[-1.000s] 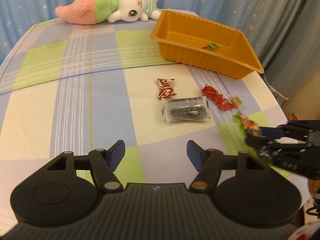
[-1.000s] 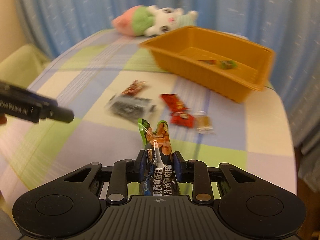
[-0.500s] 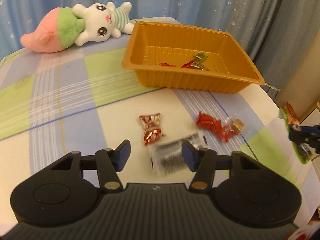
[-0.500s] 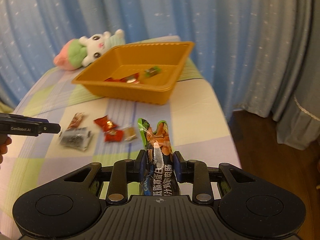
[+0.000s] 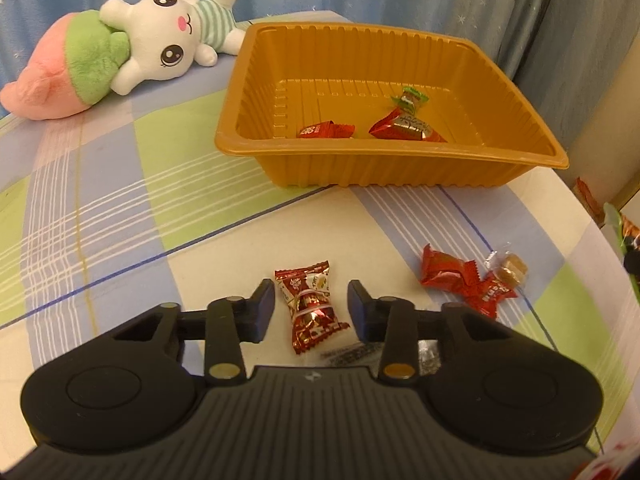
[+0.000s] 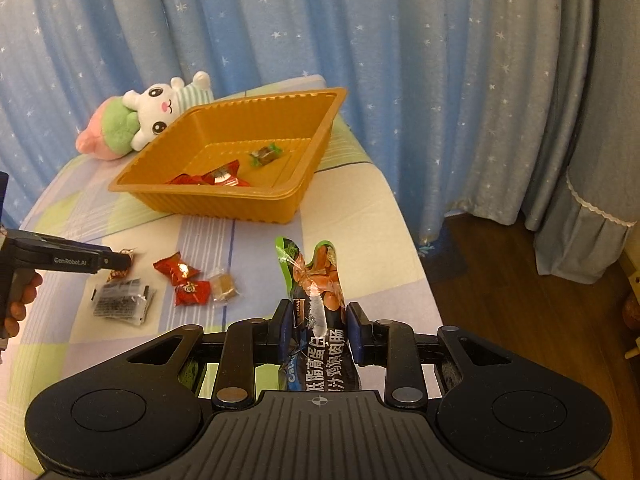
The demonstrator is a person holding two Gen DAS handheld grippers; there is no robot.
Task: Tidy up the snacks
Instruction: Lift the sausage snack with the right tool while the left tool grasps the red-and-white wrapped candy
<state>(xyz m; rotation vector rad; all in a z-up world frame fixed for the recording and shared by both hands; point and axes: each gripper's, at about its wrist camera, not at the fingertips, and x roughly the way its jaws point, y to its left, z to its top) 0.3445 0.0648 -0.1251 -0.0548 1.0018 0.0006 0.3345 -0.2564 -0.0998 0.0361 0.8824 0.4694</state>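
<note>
Checked tablecloth [image 5: 120, 200], starry blue curtain [image 6: 360, 40], wooden floor [image 6: 520, 300]

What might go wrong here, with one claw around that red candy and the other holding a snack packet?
The left gripper, whose jaws have just been closing, straddles the red-and-white candy, but the clear packet of dark snack lies right against it and might get nudged or pinched too. The right gripper pinches the long snack packet near its lower part, so the floppy top may swing or catch on the orange tray rim.
</note>
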